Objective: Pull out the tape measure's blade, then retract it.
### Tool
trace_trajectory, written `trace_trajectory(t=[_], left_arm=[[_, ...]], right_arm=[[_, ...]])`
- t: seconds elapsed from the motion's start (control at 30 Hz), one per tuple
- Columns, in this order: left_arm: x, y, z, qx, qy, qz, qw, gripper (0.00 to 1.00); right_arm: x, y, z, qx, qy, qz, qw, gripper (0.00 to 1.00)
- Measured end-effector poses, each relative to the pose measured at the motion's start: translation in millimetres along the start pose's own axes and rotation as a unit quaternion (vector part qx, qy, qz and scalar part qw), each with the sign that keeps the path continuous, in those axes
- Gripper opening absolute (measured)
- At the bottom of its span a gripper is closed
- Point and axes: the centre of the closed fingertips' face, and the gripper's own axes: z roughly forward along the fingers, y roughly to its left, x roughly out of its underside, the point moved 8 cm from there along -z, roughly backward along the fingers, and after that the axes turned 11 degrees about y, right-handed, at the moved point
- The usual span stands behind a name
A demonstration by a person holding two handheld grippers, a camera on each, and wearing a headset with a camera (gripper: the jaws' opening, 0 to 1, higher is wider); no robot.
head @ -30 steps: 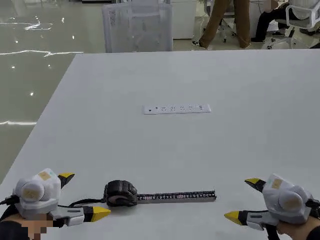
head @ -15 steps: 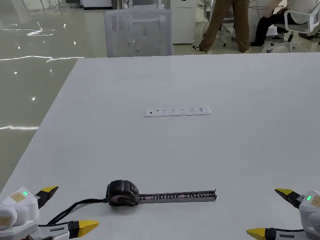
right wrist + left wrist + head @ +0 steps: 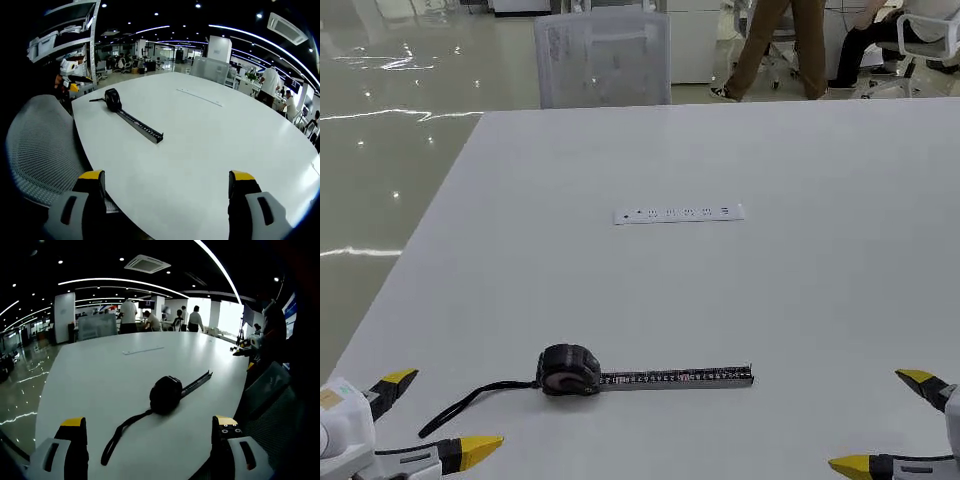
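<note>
A black tape measure (image 3: 568, 371) lies near the front edge of the white table (image 3: 720, 290). Its blade (image 3: 676, 378) is drawn out to the right and lies flat. A black wrist strap (image 3: 470, 405) trails left from the case. My left gripper (image 3: 430, 415) stands open at the lower left, short of the strap, holding nothing. My right gripper (image 3: 890, 420) is open at the lower right, well apart from the blade's tip. In the left gripper view the tape measure (image 3: 166, 394) lies ahead of the open gripper (image 3: 149, 427); in the right gripper view the tape measure (image 3: 112, 99) and blade (image 3: 142, 127) lie beyond the open gripper (image 3: 165, 182).
A white power strip (image 3: 679, 214) lies at mid-table. A mesh-backed chair (image 3: 604, 58) stands at the far edge, and people (image 3: 775, 45) are behind it. Another mesh chair (image 3: 42, 145) sits by the table's near edge.
Both grippers have drawn back toward me and lower in the view, away from the tape measure. The tape measure and its extended blade have stayed in place.
</note>
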Motion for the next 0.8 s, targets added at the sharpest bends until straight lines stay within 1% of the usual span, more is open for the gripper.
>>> trace_trajectory(t=[0.03, 0.13, 0.2, 0.37, 0.4, 0.47, 0.6, 0.63, 0.67, 0.7, 0.8], left_arm=[[-0.2, -0.5, 0.0, 0.006, 0.003, -0.004, 1.0000, 1.00], [-2.1, -0.5, 0.7, 0.002, 0.008, 0.000, 1.0000, 1.00], [-4.4, 0.6, 1.7, 0.001, -0.001, 0.009, 1.0000, 1.00], [-7.6, 1.8, 6.2, 0.004, -0.002, 0.013, 0.9999, 1.00], [-8.5, 1.3, 7.2, 0.008, -0.003, 0.013, 0.9999, 1.00], [-10.8, 0.4, 8.6, 0.011, -0.004, 0.011, 0.9999, 1.00], [-15.4, -3.5, 9.4, 0.018, -0.008, 0.018, 0.9996, 1.00], [-14.8, -4.0, 10.7, 0.018, 0.000, 0.029, 0.9994, 1.00], [-12.7, -3.8, 11.1, 0.016, 0.013, 0.031, 0.9993, 1.00], [-12.5, -3.5, 12.1, 0.017, 0.015, 0.034, 0.9992, 1.00], [-12.8, -2.9, 11.8, 0.023, 0.014, 0.026, 0.9993, 1.00]], right_arm=[[-0.4, -0.5, -0.7, 0.000, 0.000, 0.002, 1.0000, 1.00], [-0.9, -1.8, -2.5, -0.001, -0.001, 0.001, 1.0000, 1.00], [-2.2, -1.8, -4.6, 0.002, 0.001, -0.001, 1.0000, 1.00], [-2.2, -3.0, -6.6, 0.007, 0.003, -0.003, 1.0000, 1.00], [-1.1, -4.1, -6.8, 0.011, 0.010, -0.008, 0.9999, 1.00], [-1.7, -4.7, -7.1, 0.009, 0.008, -0.007, 0.9999, 1.00], [-4.3, -3.7, -8.1, 0.006, 0.005, -0.009, 0.9999, 1.00], [-4.7, -3.6, -7.9, 0.004, 0.004, -0.009, 0.9999, 1.00], [-5.1, -3.5, -7.9, 0.005, 0.003, -0.010, 0.9999, 1.00], [-5.5, -3.4, -7.8, 0.005, 0.003, -0.011, 0.9999, 1.00], [-6.8, -3.0, -7.6, 0.005, 0.003, -0.013, 0.9999, 1.00]])
